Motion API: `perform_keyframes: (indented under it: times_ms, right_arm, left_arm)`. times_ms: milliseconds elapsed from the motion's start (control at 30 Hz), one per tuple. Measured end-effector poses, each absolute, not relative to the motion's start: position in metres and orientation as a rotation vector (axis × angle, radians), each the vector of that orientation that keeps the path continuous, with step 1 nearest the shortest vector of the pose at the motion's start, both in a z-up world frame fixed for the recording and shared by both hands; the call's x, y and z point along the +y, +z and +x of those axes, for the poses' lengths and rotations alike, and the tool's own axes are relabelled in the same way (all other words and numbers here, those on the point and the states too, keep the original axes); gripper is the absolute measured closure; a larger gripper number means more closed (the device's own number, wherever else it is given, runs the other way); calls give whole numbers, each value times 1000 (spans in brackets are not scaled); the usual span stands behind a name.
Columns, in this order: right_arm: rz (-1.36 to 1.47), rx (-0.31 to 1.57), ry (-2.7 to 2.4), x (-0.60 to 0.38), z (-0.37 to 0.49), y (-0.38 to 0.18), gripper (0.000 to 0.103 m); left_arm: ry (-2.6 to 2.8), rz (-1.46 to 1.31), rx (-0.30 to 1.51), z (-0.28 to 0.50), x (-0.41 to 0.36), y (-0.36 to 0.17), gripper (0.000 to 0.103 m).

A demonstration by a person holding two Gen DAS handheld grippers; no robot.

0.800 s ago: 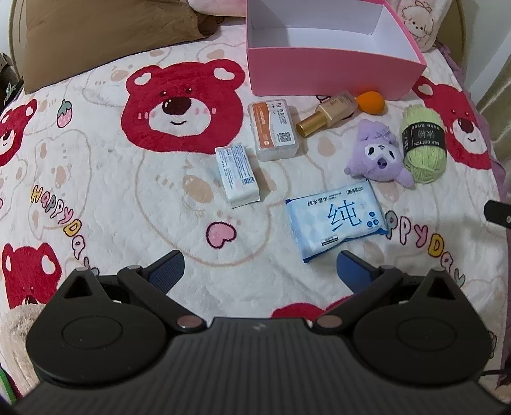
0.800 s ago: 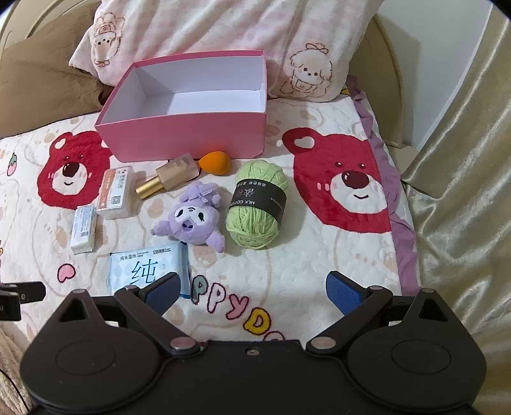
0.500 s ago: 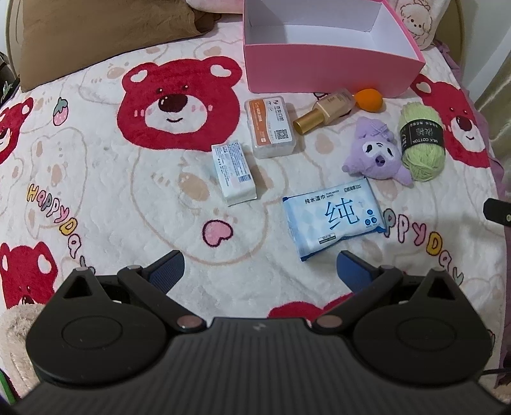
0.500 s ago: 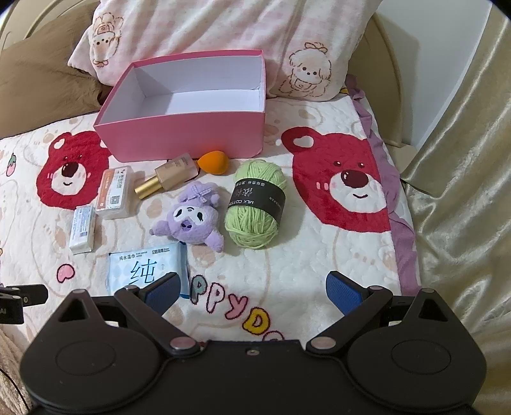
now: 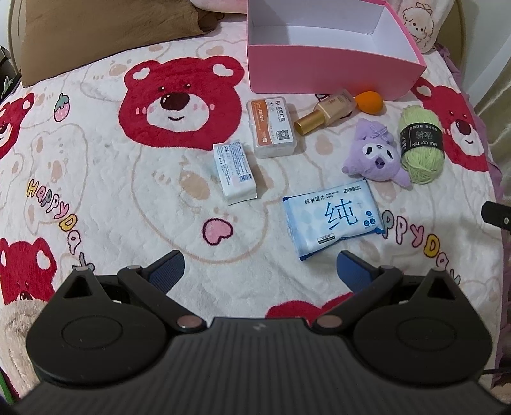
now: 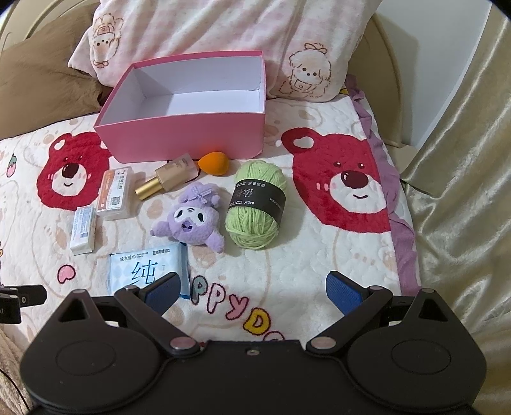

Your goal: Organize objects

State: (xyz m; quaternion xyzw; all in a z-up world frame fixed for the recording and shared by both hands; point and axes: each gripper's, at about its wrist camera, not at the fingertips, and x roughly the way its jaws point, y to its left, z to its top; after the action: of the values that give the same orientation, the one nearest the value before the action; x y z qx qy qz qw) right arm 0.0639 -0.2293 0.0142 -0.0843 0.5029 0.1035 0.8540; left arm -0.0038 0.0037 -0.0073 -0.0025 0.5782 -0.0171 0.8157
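Note:
An empty pink box (image 5: 319, 71) (image 6: 185, 134) stands at the back of the bed. In front of it lie a clear orange-labelled case (image 5: 274, 127) (image 6: 116, 194), a white carton (image 5: 235, 172) (image 6: 83, 234), a gold-capped bottle (image 5: 325, 111) (image 6: 169, 178), an orange sponge (image 5: 369, 102) (image 6: 214, 162), a purple plush (image 5: 373, 156) (image 6: 191, 222), green yarn (image 5: 421, 145) (image 6: 255, 204) and a blue wipes pack (image 5: 332, 220) (image 6: 143, 271). My left gripper (image 5: 260, 271) is open and empty, just short of the wipes. My right gripper (image 6: 250, 289) is open and empty, below the yarn.
The bed is covered by a white blanket with red bears (image 5: 95, 178). A brown pillow (image 5: 95, 28) and a pink patterned pillow (image 6: 223, 28) lie at the head. A beige curtain (image 6: 463, 191) hangs past the bed's right edge.
Both grippers have shifted slightly; the objects sit a little lower and more to the left in the left wrist view. Nothing has been picked up or moved.

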Motion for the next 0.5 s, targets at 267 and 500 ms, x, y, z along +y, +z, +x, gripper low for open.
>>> perform_keyframes:
  times_ms: [267, 500]
  right_arm:
    - [-179, 1067, 230, -226, 63, 11, 4]
    - [-180, 1073, 236, -224, 62, 11, 4]
  left_arm:
    - [-25, -15, 1238, -7, 10, -8, 0]
    - [-19, -28, 1235, -8, 13, -5, 0]
